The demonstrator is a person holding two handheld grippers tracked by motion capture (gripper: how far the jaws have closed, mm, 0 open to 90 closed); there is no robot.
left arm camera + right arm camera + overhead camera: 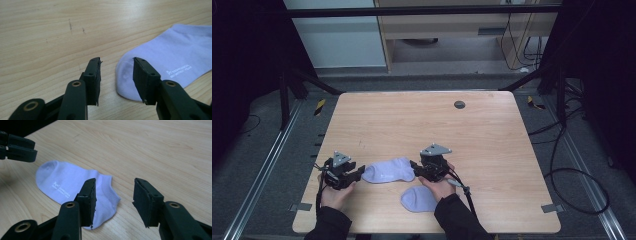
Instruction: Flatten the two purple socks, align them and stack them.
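Sock [388,171] flat on table [422,125]; left tool [117,75] spread at toe, right tool [114,197] spread at cuff, neither pinching.

The second sock [418,199] is partly covered by the right hand [439,186] in the high view. In the left gripper view, the flat sock [172,60] is cut off at the right edge. Its printed lettering is too small to read.

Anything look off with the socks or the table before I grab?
Nothing stands out. One pale sock lies flat between the open left gripper and right gripper; the second sock lies nearer the person, partly under the right hand.
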